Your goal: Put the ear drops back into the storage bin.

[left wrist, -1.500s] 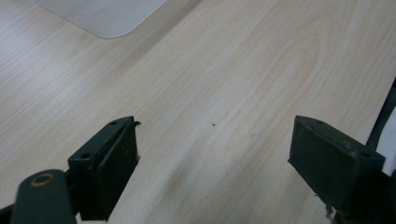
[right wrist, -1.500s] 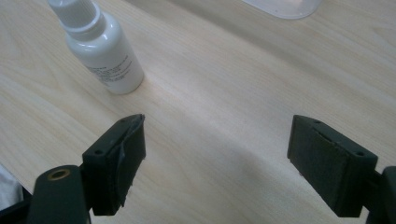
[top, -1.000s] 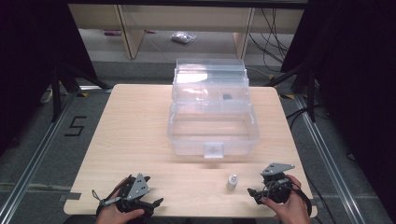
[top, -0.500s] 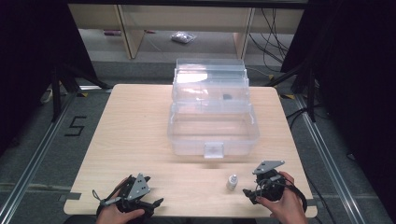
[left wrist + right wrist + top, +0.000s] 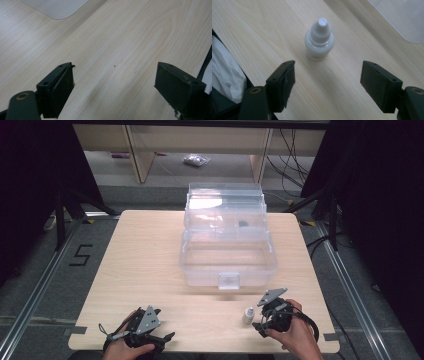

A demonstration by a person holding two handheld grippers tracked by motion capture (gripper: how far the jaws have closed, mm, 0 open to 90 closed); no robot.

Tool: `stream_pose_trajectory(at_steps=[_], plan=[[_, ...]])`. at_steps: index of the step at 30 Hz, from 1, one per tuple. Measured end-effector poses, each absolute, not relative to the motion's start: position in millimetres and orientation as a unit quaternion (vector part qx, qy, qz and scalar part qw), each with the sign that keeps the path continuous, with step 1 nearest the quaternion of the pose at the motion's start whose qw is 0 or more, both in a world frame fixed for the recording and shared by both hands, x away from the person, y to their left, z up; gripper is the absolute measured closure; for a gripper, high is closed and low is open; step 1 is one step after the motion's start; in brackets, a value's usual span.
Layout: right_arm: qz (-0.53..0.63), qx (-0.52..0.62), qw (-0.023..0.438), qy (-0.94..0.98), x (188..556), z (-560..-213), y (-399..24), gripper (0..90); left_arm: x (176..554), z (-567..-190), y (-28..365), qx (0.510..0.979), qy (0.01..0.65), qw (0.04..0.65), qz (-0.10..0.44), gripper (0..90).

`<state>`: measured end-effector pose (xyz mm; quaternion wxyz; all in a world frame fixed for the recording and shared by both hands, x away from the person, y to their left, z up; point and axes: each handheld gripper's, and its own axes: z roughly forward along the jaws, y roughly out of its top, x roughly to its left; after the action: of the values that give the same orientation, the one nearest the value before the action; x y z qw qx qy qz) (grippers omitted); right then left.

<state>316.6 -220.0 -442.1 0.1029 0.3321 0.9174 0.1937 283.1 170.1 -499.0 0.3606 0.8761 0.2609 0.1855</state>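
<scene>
A small white dropper bottle (image 5: 248,314) stands upright on the wooden table (image 5: 150,260) near its front edge. In the right gripper view the bottle (image 5: 319,40) is just beyond the open jaws, apart from both. My right gripper (image 5: 261,321) sits immediately right of the bottle, held by a hand, and is open (image 5: 327,82). My left gripper (image 5: 162,337) rests at the front left of the table, open (image 5: 113,82), with bare wood between its jaws.
A clear plastic box (image 5: 227,255) with its lid raised stands in the middle of the table; a small dark item (image 5: 243,224) lies in its upper tray. One corner of the box (image 5: 402,17) lies past the bottle. Shelving and cables stand behind the table.
My right gripper has shifted left and slightly forward, closing in on the dropper bottle. The left gripper has stayed in place.
</scene>
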Motion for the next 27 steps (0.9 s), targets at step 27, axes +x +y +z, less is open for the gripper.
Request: stream_pose_trajectory(at_steps=[27], plan=[[0.14,0.283,0.084,0.945,338,-446,-192,34.6,284,-501,169,0.873,0.271,0.362,0.182,15.0]])
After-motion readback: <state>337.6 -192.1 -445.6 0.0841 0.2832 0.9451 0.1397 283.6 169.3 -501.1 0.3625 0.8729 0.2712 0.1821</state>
